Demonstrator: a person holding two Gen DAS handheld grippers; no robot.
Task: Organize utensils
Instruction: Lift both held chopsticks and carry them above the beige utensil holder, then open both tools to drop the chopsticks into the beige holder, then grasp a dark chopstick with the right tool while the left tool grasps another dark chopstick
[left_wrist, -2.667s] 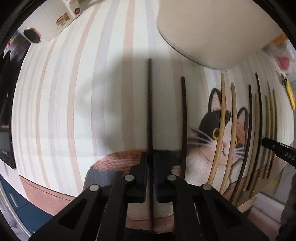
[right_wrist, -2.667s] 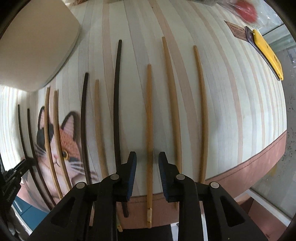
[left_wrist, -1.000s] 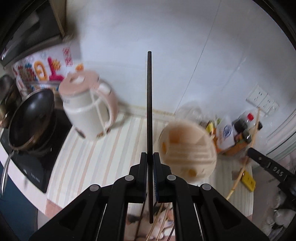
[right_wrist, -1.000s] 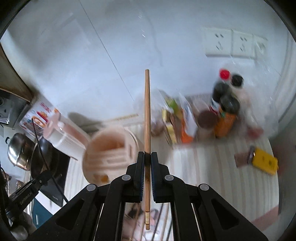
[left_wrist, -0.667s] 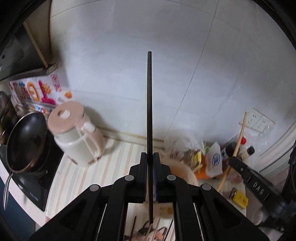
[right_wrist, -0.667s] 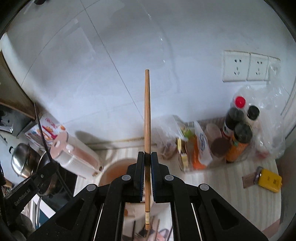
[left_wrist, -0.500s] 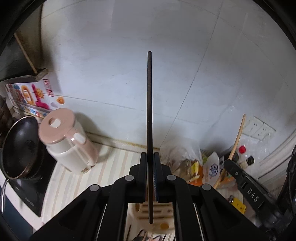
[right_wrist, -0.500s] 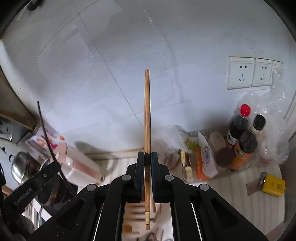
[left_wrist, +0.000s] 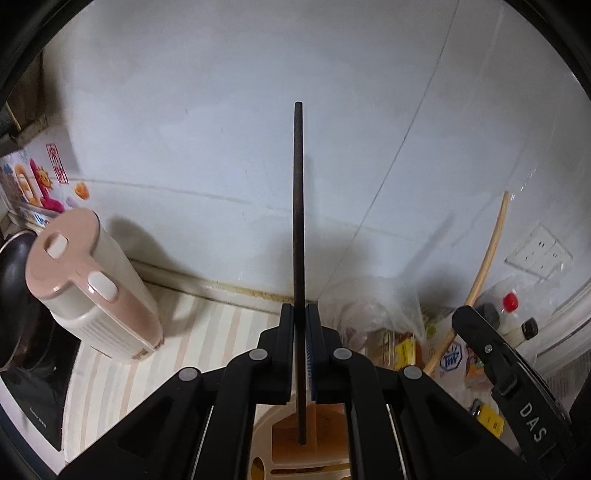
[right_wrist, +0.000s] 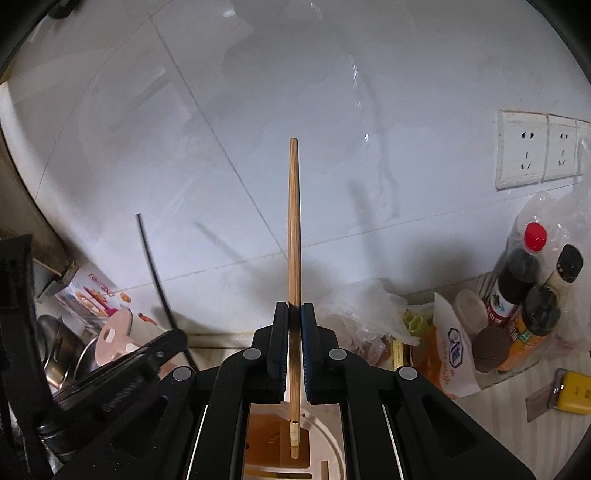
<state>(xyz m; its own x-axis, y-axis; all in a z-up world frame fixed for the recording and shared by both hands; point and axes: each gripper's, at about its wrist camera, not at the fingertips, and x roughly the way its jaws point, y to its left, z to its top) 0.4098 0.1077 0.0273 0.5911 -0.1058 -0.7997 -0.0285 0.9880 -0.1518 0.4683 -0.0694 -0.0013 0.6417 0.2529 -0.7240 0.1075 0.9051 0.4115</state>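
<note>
Showing wall sockets (right_wrist: 524, 155) close, right view alone; kettle (left_wrist: 92, 288) fills left

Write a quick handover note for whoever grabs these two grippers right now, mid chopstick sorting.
Left gripper: shut on the black chopstick, lower tip over the beige utensil holder.
Right gripper: shut on the bamboo chopstick, lower tip also over an open slot of the holder.
Done: both sticks lifted and carried above the holder.
Left: lower each into a slot, release. Whether more chopsticks wait on the counter cannot be seen from here.
</note>
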